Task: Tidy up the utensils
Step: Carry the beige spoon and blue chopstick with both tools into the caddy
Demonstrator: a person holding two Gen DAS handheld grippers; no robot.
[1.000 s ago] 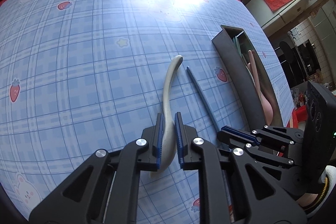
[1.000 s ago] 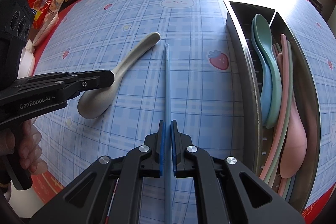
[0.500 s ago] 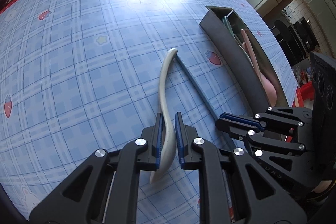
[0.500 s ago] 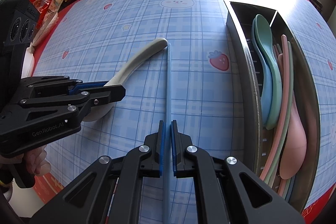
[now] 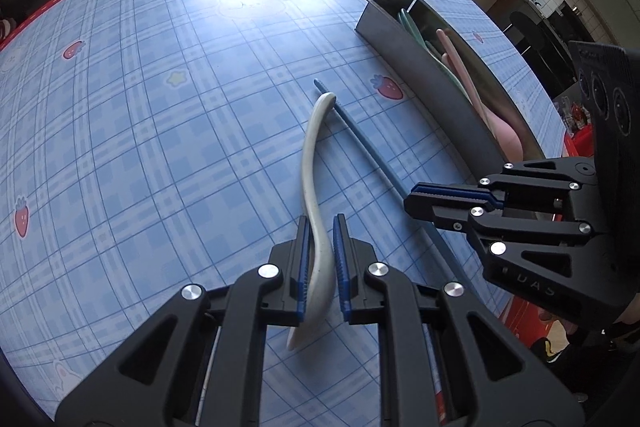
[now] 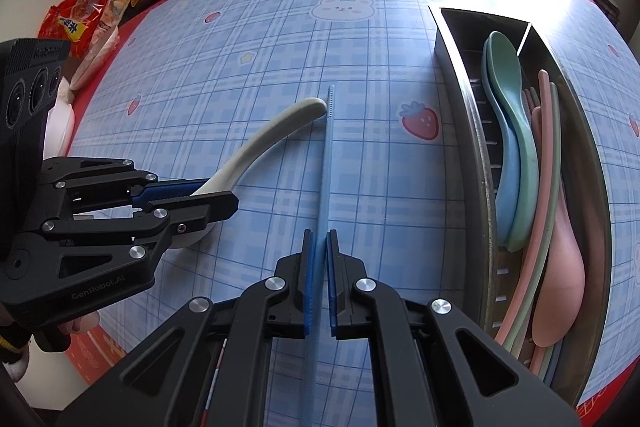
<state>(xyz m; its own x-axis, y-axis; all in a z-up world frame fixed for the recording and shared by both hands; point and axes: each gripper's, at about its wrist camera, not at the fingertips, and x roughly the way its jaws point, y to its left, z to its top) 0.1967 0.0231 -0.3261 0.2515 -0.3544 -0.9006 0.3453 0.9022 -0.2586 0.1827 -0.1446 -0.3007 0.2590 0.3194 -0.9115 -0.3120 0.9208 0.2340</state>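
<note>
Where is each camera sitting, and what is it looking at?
Left wrist: on the left gripper, looking down its fingers at the white spoon it clamps; the right gripper shows beside it.
Right wrist: on the right gripper, clamping the blue chopstick; a hand shows.
Shared: spoon, chopstick, metal tray, checked tablecloth.

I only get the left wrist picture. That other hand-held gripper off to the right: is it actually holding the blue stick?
Observer: Yes. The right wrist view shows the right hand-held gripper shut on the blue chopstick, a pad on each side.
Visitor: What's deep inside the metal tray?
Observer: A divider splits the tray. A blue spoon and a green spoon nest in the compartment nearer the chopstick; a pink spoon lies in the other.
Visitor: Anything beyond my table edge?
Observer: Snack bags piled past the red border.
</note>
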